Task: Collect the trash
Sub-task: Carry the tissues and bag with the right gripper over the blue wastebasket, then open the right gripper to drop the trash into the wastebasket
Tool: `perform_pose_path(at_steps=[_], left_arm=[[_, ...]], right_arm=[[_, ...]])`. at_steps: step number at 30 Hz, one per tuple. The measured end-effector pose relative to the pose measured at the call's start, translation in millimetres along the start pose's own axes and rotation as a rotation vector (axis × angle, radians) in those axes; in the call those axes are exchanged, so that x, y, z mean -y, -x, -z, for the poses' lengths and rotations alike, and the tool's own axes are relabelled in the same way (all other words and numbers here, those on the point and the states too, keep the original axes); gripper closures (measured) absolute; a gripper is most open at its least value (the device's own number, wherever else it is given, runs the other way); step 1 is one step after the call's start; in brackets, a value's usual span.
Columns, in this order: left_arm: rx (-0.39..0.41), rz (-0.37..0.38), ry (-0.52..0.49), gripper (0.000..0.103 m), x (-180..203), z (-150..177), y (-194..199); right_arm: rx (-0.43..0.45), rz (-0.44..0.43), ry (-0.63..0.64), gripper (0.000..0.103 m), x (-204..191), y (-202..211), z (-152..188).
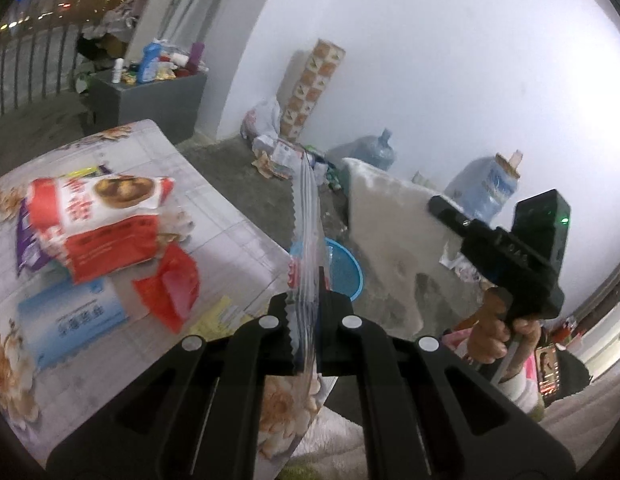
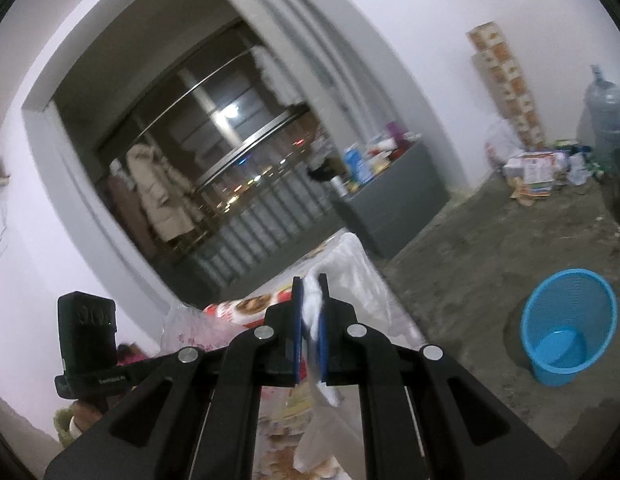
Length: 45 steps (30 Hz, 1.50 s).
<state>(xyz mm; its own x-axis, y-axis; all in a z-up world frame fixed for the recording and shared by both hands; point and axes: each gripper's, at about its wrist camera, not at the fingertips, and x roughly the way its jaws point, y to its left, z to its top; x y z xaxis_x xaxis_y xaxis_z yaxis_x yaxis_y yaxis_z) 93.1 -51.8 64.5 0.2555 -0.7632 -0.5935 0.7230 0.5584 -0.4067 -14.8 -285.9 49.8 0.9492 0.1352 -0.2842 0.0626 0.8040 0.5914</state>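
Note:
My left gripper (image 1: 305,300) is shut on a clear plastic wrapper (image 1: 305,208) with a serrated edge, which stands up edge-on above the table corner. On the flowered tablecloth (image 1: 213,216) lie a red-and-white food packet (image 1: 89,220), a red wrapper (image 1: 169,292), a light blue tissue pack (image 1: 69,316) and a purple wrapper (image 1: 25,240). To the right, a hand holds my right gripper (image 1: 436,206), shut on a white plastic bag (image 1: 390,240) that hangs from it. In the right wrist view the right gripper (image 2: 310,304) pinches that white plastic bag (image 2: 314,308). A blue basket (image 2: 566,328) stands on the floor.
The blue basket (image 1: 346,272) sits just past the table corner on rough concrete floor. A grey cabinet (image 1: 149,96) loaded with bottles, a tall stack of cartons (image 1: 310,88), water jugs (image 1: 374,152) and a litter pile (image 1: 277,156) line the far wall. Balcony railing (image 2: 245,216) lies beyond.

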Motion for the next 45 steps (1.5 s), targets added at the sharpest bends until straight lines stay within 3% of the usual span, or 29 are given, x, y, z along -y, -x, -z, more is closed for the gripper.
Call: perform_pose_path(at_steps=[8,18,25,34,36,38,39,40,41,45], left_arm=[[-0.107,-0.003,-0.097,0.102,28.4,-28.3,-67.2],[-0.276,0.026,-0.218,0.101,78.0,-65.3,-188.8],[-0.367,-0.003,-0.292,0.101,106.0,-76.0,-295.6],[-0.391,-0.046,-0.398,0.101,129.1,-88.4,-409.6],[-0.377,-0.072,-0.411,0.093,127.2,-88.8,-431.0],[-0.38,-0.113,-0.404,0.064,122.3,-87.2,-452.9],[-0.373,-0.14,-0.398,0.06,119.6,-86.6,-463.5],[-0.36,-0.169,-0.395,0.058,117.4,-85.7,-470.6],[-0.356,-0.185,-0.392,0.057,115.9,-84.8,-475.0],[-0.347,-0.178,-0.391,0.055,114.1,-87.9,-471.2]], right_arm=[[0.079,0.161,-0.094,0.096,65.4,28.6,-8.1],[0.067,0.361,-0.279,0.096,168.1,36.9,-14.8],[-0.04,0.466,-0.449,0.096,257.6,3.1,-14.2],[-0.092,0.478,-0.601,0.096,356.3,-52.1,-23.3],[-0.086,0.485,-0.63,0.095,376.7,-58.6,-22.4],[-0.108,0.525,-0.679,0.083,400.3,-69.7,-17.1],[-0.123,0.534,-0.702,0.076,412.4,-75.8,-13.0],[-0.143,0.558,-0.727,0.06,425.2,-81.1,-6.2],[-0.153,0.582,-0.737,0.053,431.3,-83.4,-2.0],[-0.176,0.627,-0.765,0.052,442.8,-81.8,15.2]])
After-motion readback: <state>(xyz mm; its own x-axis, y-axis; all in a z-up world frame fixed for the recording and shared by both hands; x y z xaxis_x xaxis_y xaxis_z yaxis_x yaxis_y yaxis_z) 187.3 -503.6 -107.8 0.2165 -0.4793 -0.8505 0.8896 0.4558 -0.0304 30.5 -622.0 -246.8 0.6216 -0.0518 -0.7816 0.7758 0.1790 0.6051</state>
